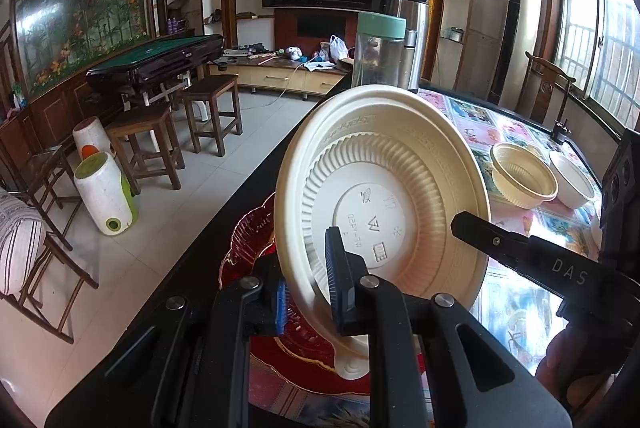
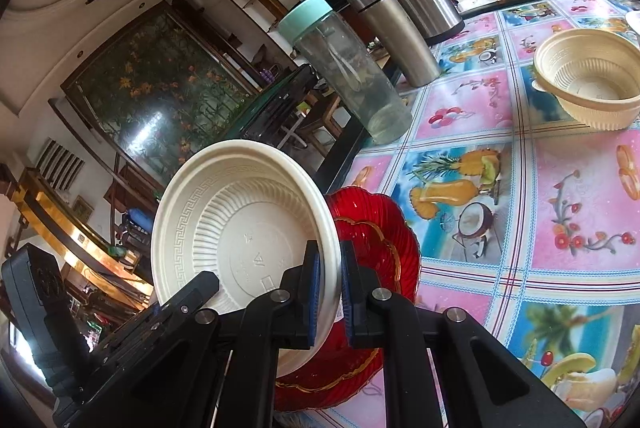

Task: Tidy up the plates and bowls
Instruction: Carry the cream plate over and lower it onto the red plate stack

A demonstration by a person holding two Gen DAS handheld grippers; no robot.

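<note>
Both grippers grip one cream plate (image 1: pixel 384 196), held on edge above the red plate (image 2: pixel 376 248) at the near edge of the table (image 2: pixel 560 196). The left gripper (image 1: pixel 308 300) has its jaws closed on the plate's lower rim; the right gripper (image 2: pixel 330 288) pinches the rim from the other side. Beyond the red plate, two cream bowls (image 1: pixel 524 176) sit nested, with a white bowl (image 1: pixel 572 184) just beside them. Judging by this, sorting is partway: the held plate awaits stacking, and the white bowl remains separate.
</note>
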